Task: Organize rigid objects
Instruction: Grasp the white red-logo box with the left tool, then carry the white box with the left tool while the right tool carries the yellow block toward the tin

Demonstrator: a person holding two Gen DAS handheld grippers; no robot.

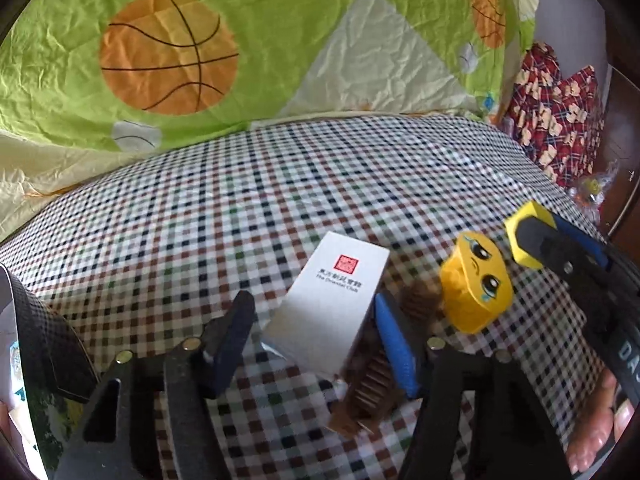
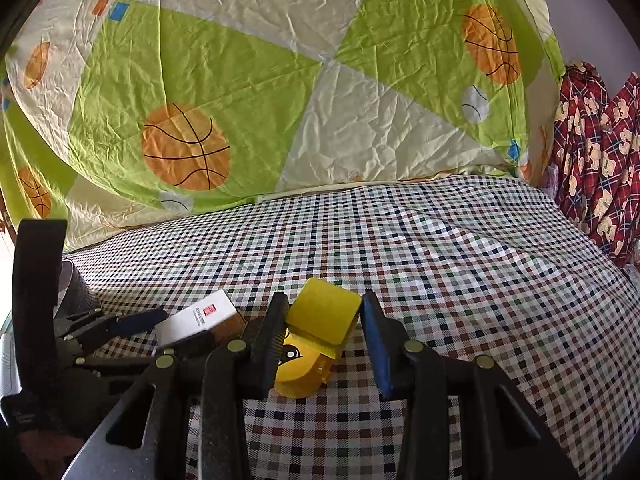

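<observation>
A white rectangular cardboard box with a red square seal and dark lettering (image 1: 338,306) lies flat on the checked cloth, between the two fingers of the left gripper (image 1: 320,320). The dark finger stands just off its left edge with a strip of cloth showing between; the blue-padded finger sits at its right edge, contact there not clear. No squeeze visible, so the jaws read as parted around the box, not clamped. Under and beside the box's near right corner lies a brown ridged comb-like piece (image 1: 370,380), partly hidden. Just right of it, a yellow plastic cube printed with a teary cartoon face (image 1: 478,292) rests on the cloth, face tilted upward. Beyond that, the right gripper (image 2: 324,328) holds a second yellow block with a flat smooth top (image 2: 324,314); in the right wrist view both pads press its sides, black pad left, blue pad right. The face cube shows below that block in the same view. Surface is a brown, green, navy and white gingham cloth (image 1: 360,184). Behind it a crumpled green and cream quilt with orange basketball prints (image 1: 168,52); far right, a red plaid fabric with bear figures (image 1: 560,120). Fingers of a hand (image 1: 600,420) show at the lower right edge of the left wrist view.
</observation>
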